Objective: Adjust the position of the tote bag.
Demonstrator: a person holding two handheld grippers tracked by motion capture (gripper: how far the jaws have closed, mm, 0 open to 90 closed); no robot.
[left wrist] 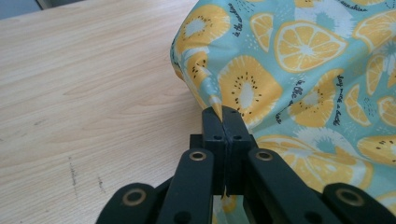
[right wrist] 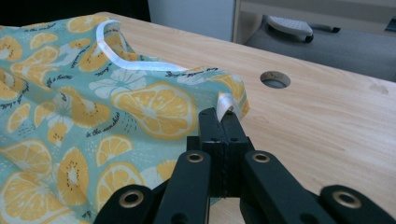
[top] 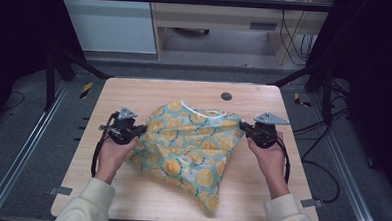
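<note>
Fruit-print cloth [top: 187, 145] lies crumpled mid-table on the wooden table [top: 150, 91], teal ground with orange-slice and kiwi motifs, one corner trailing toward the person's edge. A white ribbon [right wrist: 122, 59] runs along its far hem — possibly an apron tie or binding; cannot tell which garment it is.

Left gripper [left wrist: 223, 113]: jaws pressed together on a pinched peak of fabric at the cloth's left edge; a sliver of cloth shows through below the jaws. Right gripper [right wrist: 222, 116]: jaws likewise clenched, on the right corner, where a loop of the ribbon sits at the jaw tips. In the high view both tools sit at opposite sides of the cloth, left gripper [top: 133, 131] and right gripper [top: 246, 128], with the hands behind them.

Handling judgement: thin, light, limp woven fabric — no stiffness, it will sag and fold wherever unsupported. The surface looks smooth, so small pinches may slip under tension. Hemmed edges and corners are the best holds; the ribbon-bound hem gives extra thickness to bite. The cable hole [right wrist: 275, 79] beyond the right corner is a minor snag risk.
</note>
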